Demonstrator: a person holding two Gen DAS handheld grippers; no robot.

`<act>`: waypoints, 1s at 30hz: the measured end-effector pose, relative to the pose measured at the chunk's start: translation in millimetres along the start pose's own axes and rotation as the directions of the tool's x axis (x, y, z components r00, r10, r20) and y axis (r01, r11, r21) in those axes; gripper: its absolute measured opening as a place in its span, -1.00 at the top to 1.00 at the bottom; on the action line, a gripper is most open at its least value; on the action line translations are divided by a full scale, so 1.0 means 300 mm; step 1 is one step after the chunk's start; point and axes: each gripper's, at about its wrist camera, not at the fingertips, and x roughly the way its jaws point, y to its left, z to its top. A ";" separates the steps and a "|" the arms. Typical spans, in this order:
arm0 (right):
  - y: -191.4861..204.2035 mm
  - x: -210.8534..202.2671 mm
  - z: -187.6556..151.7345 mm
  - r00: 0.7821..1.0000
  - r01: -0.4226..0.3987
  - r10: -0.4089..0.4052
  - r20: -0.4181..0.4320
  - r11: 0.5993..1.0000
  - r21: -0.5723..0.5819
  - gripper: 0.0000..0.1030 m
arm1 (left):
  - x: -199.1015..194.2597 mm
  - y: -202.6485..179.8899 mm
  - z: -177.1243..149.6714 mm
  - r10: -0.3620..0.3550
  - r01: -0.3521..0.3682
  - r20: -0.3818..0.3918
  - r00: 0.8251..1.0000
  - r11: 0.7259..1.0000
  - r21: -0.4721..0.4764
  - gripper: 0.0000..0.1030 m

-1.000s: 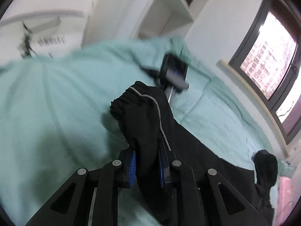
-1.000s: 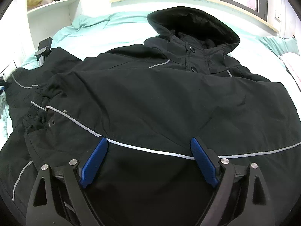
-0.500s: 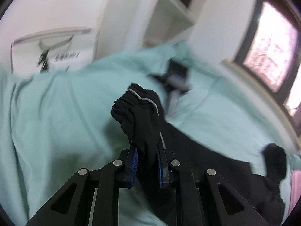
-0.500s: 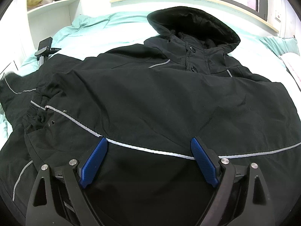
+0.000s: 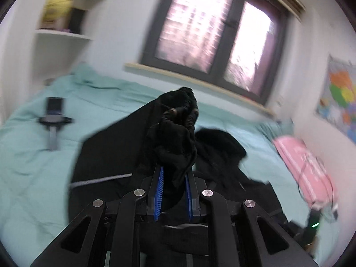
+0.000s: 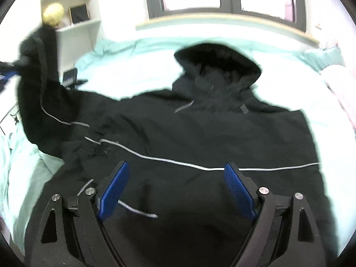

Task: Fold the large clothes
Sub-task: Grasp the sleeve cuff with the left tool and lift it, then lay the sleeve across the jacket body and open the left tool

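Bunched black sleeve cuff (image 5: 175, 131) (matte, crumpled) between ribbed blue left tongs (image 5: 174, 173) — lifted.

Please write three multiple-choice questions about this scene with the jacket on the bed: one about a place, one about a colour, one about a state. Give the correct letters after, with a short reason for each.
1. Where does the hood of the black jacket lie?
A. On the side toward the window
B. Hanging off the bed's near edge
C. Folded under the jacket body

2. What colour is the bed cover?
A. Grey
B. Pale green
C. Dark red

3. How do the jaws of the two grippers stand?
A. Both open
B. Left open, right shut on the hood
C. Left shut on the sleeve cuff, right open

Answers:
1. A, the hood points toward the window sill in the right wrist view.
2. B, mint-green fabric surrounds the jacket.
3. C, the left gripper pinches the sleeve cuff, raised off the bed, while the right gripper is spread wide above the jacket.
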 end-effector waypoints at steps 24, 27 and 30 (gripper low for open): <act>-0.202 0.010 -0.030 0.979 -0.085 0.115 -0.167 0.980 0.179 -0.73 | 0.401 -0.344 -0.372 -0.369 0.358 -0.437 0.820 0.927 -0.111 0.19; -0.214 0.123 0.023 0.952 -0.170 0.238 -0.190 0.933 0.317 -0.66 | 0.316 -0.298 -0.325 -0.313 0.318 -0.380 0.870 0.947 -0.052 0.14; -0.224 0.227 0.054 0.933 -0.200 0.301 -0.197 0.889 0.412 -0.55 | 0.266 -0.239 -0.288 -0.231 0.245 -0.340 0.912 0.970 -0.002 0.14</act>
